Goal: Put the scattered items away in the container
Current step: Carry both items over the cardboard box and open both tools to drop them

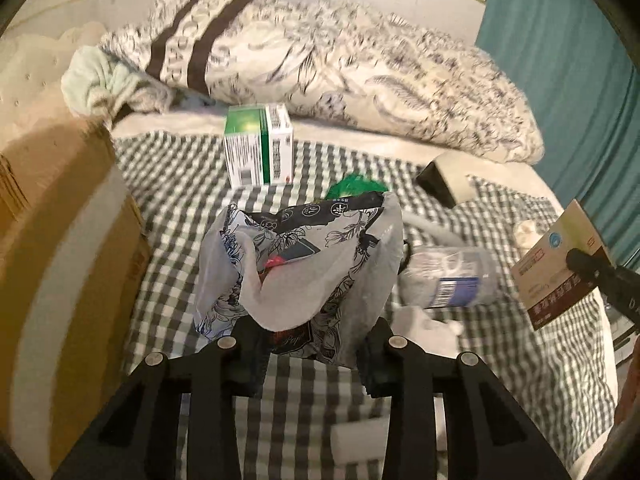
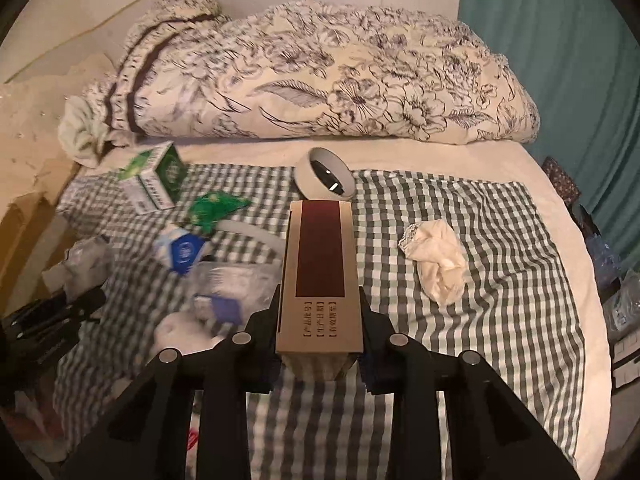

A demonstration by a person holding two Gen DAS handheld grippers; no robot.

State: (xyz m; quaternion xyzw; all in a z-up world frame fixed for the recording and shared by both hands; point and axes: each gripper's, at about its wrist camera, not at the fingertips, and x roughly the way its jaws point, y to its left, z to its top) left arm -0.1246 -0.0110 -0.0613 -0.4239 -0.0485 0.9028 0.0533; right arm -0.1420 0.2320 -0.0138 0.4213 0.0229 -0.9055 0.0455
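Note:
My left gripper (image 1: pixel 312 336) is shut on a crinkled floral plastic bag (image 1: pixel 304 256), held up above the checked cloth (image 1: pixel 192 200). My right gripper (image 2: pixel 320 320) is shut on a long tan box with a dark red panel (image 2: pixel 320 272), lifted off the bed; the same box (image 1: pixel 556 264) shows at the right edge of the left wrist view. A brown cardboard container (image 1: pixel 60 220) stands at the left. Loose on the cloth lie a green-and-white box (image 2: pixel 154 178), a green wrapper (image 2: pixel 214 208), a blue-and-white packet (image 2: pixel 182 250), a tape roll (image 2: pixel 324 174) and a crumpled white cloth (image 2: pixel 436 260).
A rolled floral duvet (image 2: pixel 320 76) fills the back of the bed. A teal curtain (image 2: pixel 560 60) hangs on the right. A clear packet with a blue label (image 1: pixel 452 276) lies right of the held bag. A pale green cloth (image 1: pixel 96 80) sits at the back left.

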